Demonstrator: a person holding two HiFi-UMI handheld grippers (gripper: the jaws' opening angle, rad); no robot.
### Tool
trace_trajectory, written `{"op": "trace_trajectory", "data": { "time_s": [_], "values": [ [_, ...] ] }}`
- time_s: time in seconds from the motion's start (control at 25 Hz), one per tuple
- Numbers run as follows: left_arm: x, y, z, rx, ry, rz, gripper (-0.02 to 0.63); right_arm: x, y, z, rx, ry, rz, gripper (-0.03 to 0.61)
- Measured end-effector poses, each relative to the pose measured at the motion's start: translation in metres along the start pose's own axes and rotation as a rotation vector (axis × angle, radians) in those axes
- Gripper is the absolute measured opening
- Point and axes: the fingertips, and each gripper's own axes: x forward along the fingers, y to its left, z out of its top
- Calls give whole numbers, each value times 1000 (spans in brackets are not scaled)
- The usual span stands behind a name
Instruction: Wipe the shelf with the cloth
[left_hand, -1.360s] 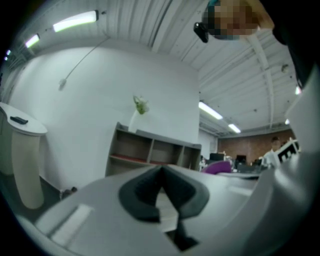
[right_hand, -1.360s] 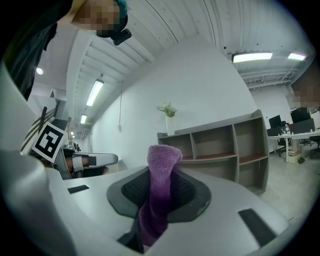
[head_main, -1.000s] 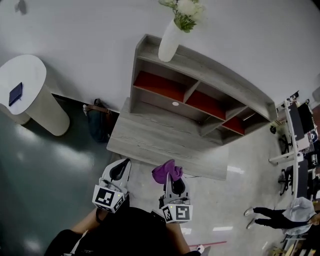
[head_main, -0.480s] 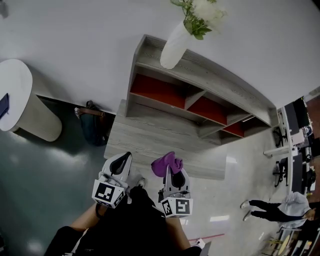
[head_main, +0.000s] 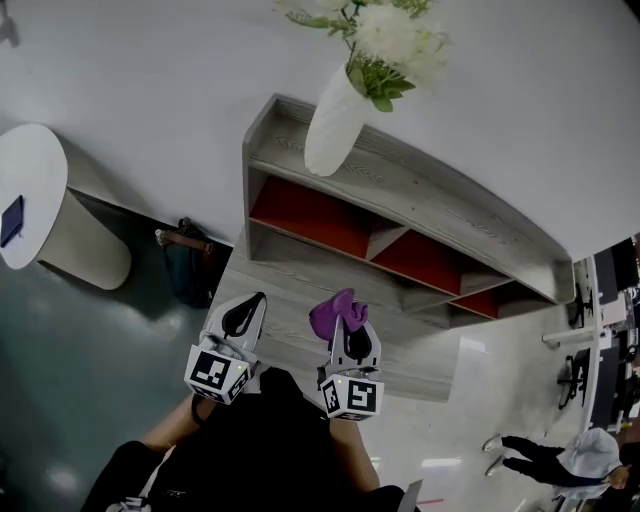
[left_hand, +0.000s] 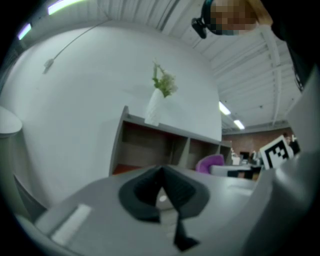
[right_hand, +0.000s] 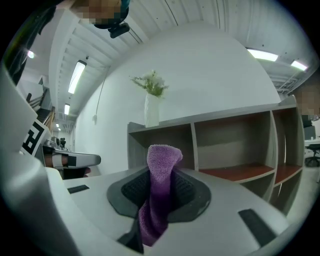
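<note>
Your right tongs are clamped on the purple cloth, held just before the shelf, apart from it. Your left tongs are closed on nothing. Cloth judged light, soft, limp: it will flop, so grip the bunched middle

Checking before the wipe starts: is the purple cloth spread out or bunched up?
Bunched up: the purple cloth is pinched into a narrow, upright wad between the right gripper's closed jaws.
</note>
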Motion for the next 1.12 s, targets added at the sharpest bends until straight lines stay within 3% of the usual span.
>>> {"op": "trace_trajectory", "data": {
  "time_s": [0.24, 0.64, 1.12],
  "values": [
    [47, 3, 8, 2, 8, 8, 5, 55, -37, -2, -8, 31, 8, 71],
    [92, 9, 15, -6, 33, -121, 5, 105, -69, 2, -24, 85, -170, 71],
    [114, 22, 10, -39, 54, -221, 5, 158, -83, -33, -41, 235, -276, 71]
  ]
}}
